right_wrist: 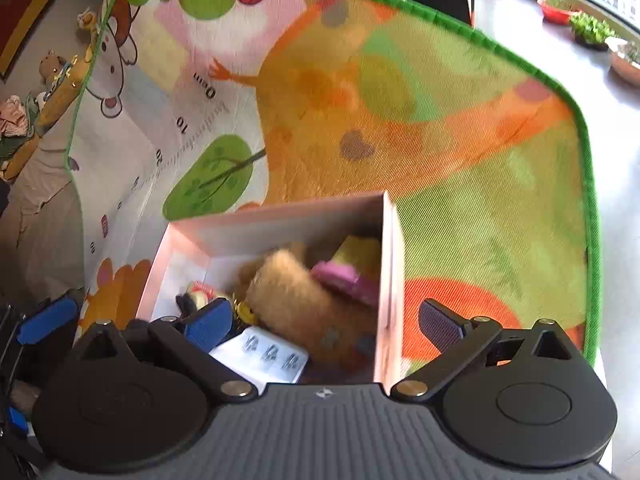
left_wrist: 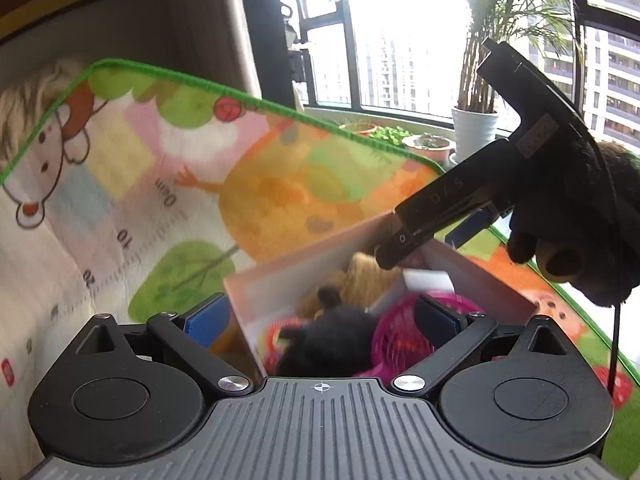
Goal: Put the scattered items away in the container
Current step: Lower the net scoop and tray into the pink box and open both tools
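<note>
We hold both grippers over the box (right_wrist: 280, 216), fingers spread on the left gripper (left_wrist: 320, 320) and the right gripper (right_wrist: 324, 320), nothing pinched. The toys (right_wrist: 296, 296) lie inside, at twelve o'clock from our fingers; the mat (right_wrist: 460, 160) around shows nothing loose.

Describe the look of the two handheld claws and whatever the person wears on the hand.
Both claws, left and right, have black ribbed bodies, round black hubs, silver pivot screws and blue textured pads. The hand on the right claw wears a black fuzzy glove.
</note>
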The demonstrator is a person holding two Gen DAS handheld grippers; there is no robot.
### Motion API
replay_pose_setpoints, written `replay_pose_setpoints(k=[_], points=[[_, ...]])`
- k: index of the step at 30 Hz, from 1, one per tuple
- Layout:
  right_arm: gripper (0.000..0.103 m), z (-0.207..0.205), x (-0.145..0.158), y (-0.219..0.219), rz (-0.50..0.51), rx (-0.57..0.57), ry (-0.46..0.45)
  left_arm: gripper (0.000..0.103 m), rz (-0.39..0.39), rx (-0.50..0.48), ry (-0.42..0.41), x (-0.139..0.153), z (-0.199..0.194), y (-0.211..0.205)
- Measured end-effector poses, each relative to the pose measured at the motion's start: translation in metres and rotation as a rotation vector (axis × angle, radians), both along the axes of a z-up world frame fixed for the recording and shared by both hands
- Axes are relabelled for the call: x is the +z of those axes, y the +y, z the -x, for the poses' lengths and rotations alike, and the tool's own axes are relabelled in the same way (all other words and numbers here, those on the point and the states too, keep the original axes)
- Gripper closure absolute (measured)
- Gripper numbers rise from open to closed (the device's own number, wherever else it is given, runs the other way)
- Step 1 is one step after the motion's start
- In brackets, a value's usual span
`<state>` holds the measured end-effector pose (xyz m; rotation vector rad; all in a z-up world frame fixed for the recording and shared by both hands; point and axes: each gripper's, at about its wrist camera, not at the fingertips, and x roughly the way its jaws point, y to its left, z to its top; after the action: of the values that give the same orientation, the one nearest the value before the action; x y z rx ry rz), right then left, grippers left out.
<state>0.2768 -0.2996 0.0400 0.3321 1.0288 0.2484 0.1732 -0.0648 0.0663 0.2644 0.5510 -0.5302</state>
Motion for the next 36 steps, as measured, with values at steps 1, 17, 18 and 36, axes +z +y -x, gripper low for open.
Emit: replay_pose_setpoints(k=[1, 17, 18, 36], points=[[0.0, 0.001, -0.002, 0.006, -0.009, 0.009, 0.007, 0.002, 0.003, 0.008, 0.019, -0.005, 0.008, 0.014], [0.002, 0.022, 0.058, 0.171, 0.16, 0.388, -0.276, 0.001, 0.151, 0.236, 0.089, -0.036, 0.059, 0.16], [0.0, 0.035, 0.059, 0.179, 0.205, 0.465, -0.277, 0.001, 0.159, 0.251, 0.098, -0.038, 0.061, 0.164], [0.001, -0.011, 0.038, 0.186, 0.339, 0.344, -0.219, 0.0, 0.07, 0.26, 0.145, -0.068, 0.032, 0.122]])
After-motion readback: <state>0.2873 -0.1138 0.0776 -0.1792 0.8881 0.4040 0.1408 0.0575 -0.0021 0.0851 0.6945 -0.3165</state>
